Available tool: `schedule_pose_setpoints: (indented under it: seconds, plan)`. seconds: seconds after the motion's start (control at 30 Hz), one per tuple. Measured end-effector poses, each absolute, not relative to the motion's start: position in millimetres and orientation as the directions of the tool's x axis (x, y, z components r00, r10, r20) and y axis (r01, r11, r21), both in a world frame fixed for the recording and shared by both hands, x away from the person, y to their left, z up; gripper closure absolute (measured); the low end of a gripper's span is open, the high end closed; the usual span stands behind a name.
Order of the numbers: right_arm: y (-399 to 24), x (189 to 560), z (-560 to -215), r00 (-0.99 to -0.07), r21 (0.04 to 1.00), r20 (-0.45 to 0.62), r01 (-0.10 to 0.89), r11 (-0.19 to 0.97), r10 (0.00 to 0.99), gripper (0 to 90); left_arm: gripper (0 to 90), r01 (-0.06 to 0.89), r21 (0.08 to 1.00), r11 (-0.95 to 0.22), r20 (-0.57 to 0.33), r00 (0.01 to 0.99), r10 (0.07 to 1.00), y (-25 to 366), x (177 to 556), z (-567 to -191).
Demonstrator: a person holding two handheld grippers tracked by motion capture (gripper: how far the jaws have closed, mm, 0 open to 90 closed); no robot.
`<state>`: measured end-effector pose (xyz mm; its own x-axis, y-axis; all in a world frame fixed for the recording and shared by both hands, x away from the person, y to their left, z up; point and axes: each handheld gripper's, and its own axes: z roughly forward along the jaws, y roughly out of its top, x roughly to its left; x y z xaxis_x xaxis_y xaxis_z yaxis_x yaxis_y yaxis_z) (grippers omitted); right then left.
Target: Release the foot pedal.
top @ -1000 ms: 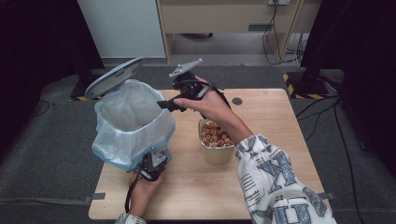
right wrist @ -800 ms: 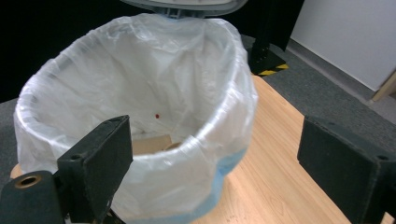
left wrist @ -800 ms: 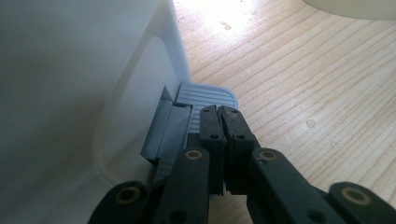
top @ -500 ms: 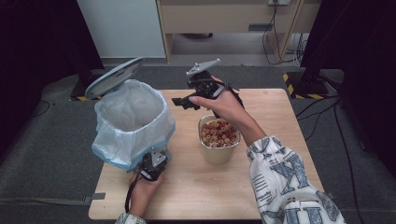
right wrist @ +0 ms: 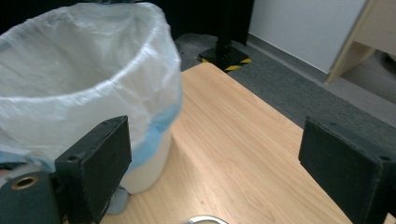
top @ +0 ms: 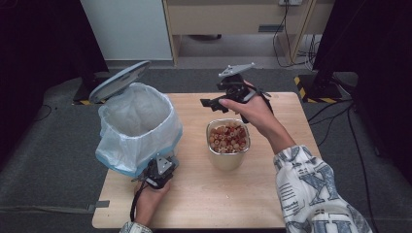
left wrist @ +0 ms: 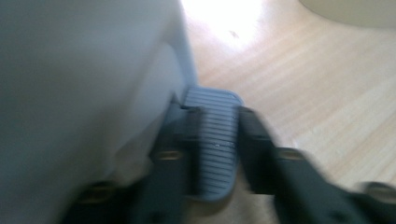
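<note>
A white pedal bin (top: 138,121) lined with a pale blue-white bag stands at the table's left, its grey lid (top: 119,80) tipped up. My left gripper (top: 155,167) rests low at the bin's foot. In the left gripper view its jaws (left wrist: 215,126) have just been opening, and the ribbed grey pedal (left wrist: 217,149) shows in the gap between them, blurred. My right gripper (top: 211,103) hovers behind a metal cup (top: 228,162) full of small reddish-tan pieces. In the right gripper view its jaws (right wrist: 215,154) stand open and empty, facing the bin's bag (right wrist: 79,70).
The wooden table (top: 291,194) has bare room at the front and right. Dark floor surrounds it, with black stands and cables at the back right and a wooden cabinet behind. A few crumbs lie near the cup.
My right gripper has moved to the right, from over the bin's rim to behind the cup. The left hand has stayed at the bin's foot. The lid remains up.
</note>
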<state>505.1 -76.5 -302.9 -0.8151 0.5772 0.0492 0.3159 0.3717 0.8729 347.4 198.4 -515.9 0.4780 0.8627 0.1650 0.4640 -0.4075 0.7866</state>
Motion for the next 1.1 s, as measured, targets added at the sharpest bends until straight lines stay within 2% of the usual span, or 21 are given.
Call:
schedule_pose_setpoints:
  seconds: [0.2, 0.47, 0.5, 0.73, 1.1]
  plan:
    - [-112.6, 508.0, -311.6, -0.761, 0.877, 0.066, 0.352, 0.326, 0.646, 9.2, 49.2, 0.412, 0.836, -0.363, 0.12, 0.508, 0.853, 185.6, 331.5, -502.0]
    - [-154.6, 501.7, -326.2, -0.688, 0.883, 0.057, 0.373, 0.285, 0.724, 8.5, 39.9, 0.435, 0.829, -0.351, 0.065, 0.549, 0.833, 178.2, 330.8, -503.6]
    - [-166.4, 498.4, -331.9, -0.658, 0.883, 0.071, 0.39, 0.259, 0.75, 8.0, 36.2, 0.446, 0.827, -0.343, 0.052, 0.547, 0.835, 179.1, 331.6, -504.1]
    - [-200.6, 485.4, -356.8, -0.539, 0.874, 0.047, 0.429, 0.226, 0.841, 7.1, 32.5, 0.464, 0.818, -0.34, 0.036, 0.549, 0.835, 181.4, 333.3, -505.0]
    - [-238.3, 466.7, -390.7, -0.406, 0.878, 0.072, 0.459, 0.135, 0.911, 6.3, 27.5, 0.468, 0.81, -0.353, 0.043, 0.553, 0.832, 182.8, 335.0, -506.8]
